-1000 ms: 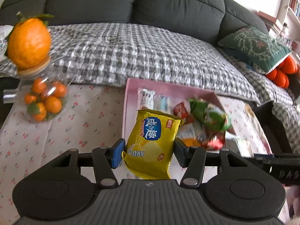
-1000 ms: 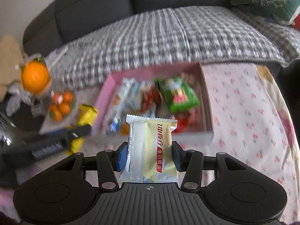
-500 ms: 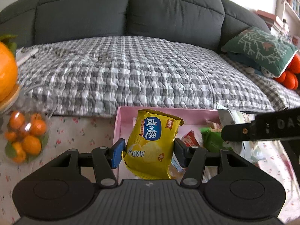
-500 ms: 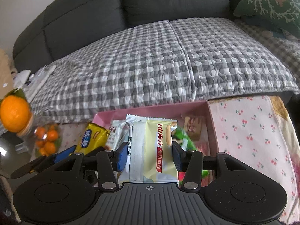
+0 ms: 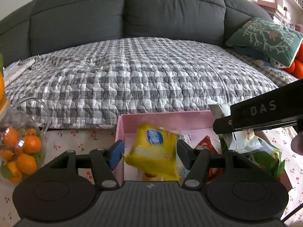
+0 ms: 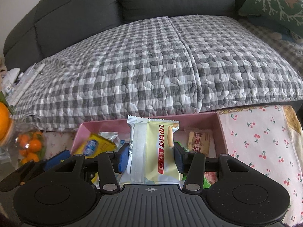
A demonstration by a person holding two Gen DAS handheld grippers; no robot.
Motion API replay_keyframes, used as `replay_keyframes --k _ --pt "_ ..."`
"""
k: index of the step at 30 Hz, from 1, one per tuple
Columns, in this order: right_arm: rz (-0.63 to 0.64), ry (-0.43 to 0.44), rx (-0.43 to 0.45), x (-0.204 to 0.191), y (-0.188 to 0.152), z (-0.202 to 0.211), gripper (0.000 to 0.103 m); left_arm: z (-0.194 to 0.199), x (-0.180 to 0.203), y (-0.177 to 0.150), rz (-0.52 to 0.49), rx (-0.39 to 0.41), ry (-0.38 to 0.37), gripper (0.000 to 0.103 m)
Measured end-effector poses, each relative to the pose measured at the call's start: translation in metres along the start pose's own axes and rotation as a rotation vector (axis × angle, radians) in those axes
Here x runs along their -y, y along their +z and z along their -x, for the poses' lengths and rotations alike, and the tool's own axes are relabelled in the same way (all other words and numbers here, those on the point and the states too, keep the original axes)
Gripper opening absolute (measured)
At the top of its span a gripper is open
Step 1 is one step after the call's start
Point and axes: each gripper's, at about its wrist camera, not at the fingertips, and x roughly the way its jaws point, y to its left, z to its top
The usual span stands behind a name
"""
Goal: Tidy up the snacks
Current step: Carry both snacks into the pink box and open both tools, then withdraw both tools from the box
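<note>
The left gripper (image 5: 149, 152) is spreading its jaws, pads clear of the blurred yellow crisp packet (image 5: 153, 152) tipping over the shallow pink cardboard box (image 5: 166, 117). The right gripper (image 6: 149, 158) is clamping an upright pale-yellow-and-white biscuit wrapper (image 6: 153, 149) above that box.

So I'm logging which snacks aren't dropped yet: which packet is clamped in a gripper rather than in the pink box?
The white and pale-yellow packet, upright in the right gripper. The yellow chip bag is slipping from the opening left gripper into the pink box.
</note>
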Motion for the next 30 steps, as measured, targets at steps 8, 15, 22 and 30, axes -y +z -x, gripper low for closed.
replay_keyframes --k 8,15,22,30 --pt "0.02 0.002 0.002 -0.004 0.002 -0.007 0.049 0.002 -0.001 -0.001 -0.003 0.011 -0.005 0.083" --pt "0.031 0.009 0.0 -0.011 0.0 -0.006 0.075 0.006 0.004 -0.006 -0.039 0.006 -0.001 0.086" --pt "0.02 0.008 0.014 -0.007 -0.005 0.014 0.075 0.017 0.002 -0.008 -0.031 -0.003 0.003 0.089" --pt "-0.024 -0.006 0.049 0.011 -0.013 0.05 0.079 0.043 -0.004 -0.007 -0.013 0.0 0.014 0.096"
